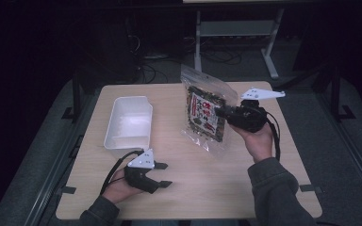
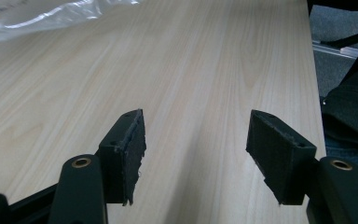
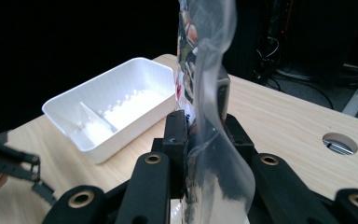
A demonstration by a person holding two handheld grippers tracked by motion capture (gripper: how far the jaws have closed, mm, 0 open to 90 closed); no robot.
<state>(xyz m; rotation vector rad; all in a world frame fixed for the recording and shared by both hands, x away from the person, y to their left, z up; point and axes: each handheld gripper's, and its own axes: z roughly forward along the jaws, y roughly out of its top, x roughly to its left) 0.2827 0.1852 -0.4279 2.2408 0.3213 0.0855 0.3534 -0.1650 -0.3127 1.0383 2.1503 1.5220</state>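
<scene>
A clear plastic snack bag with a dark, red-and-white label hangs above the table's middle right, pinched at its right edge by my right gripper. In the right gripper view the bag stands edge-on between the two black jaws, which are shut on it. A white plastic bin sits on the left half of the table and looks empty. My left gripper rests low near the front left edge, jaws apart with nothing between them, pointing right across bare wood.
The light wooden table has a round cable hole near its far side. Beyond the table stand a desk frame and cables on the dark floor. A corner of clear plastic lies ahead of the left gripper.
</scene>
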